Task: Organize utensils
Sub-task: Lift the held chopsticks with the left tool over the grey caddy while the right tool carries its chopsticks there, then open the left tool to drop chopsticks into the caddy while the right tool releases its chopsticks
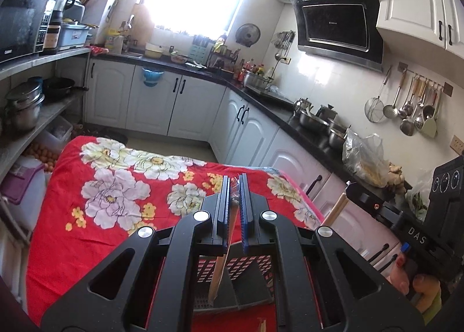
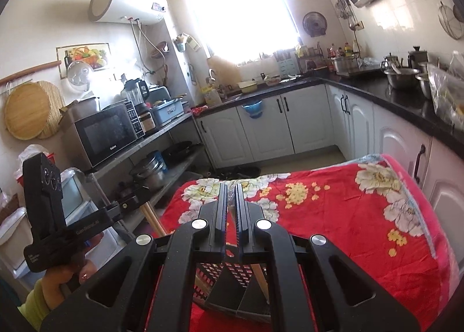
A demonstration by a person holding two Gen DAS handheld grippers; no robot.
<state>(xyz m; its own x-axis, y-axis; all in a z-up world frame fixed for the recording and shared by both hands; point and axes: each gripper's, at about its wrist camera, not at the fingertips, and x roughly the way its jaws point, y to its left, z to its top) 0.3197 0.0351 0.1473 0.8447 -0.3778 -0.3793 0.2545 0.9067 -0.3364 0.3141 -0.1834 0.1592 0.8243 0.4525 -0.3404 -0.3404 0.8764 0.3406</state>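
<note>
My left gripper (image 1: 235, 178) is shut on a pale wooden utensil (image 1: 219, 271) that hangs down between its fingers; a bit of clear wrap shows at the tips. Under it, a dark grey perforated utensil holder (image 1: 255, 271) with dividers stands on the red floral cloth (image 1: 116, 181). My right gripper (image 2: 231, 187) is likewise shut on a wooden-handled utensil (image 2: 261, 281), slanting down over the same holder (image 2: 232, 278). Each view shows the other gripper off to the side, held by a hand, with its wooden stick (image 1: 336, 210) (image 2: 153, 218) sticking out. The utensils' lower ends are hidden.
The cloth-covered table (image 2: 333, 216) stretches ahead of both grippers. A black counter (image 1: 316, 140) with steel bowls (image 1: 311, 120) and a plastic bag runs along the right. Shelves with a microwave (image 2: 107, 131) and pots (image 2: 149, 176) stand on the left. Ladles hang on the wall (image 1: 411, 108).
</note>
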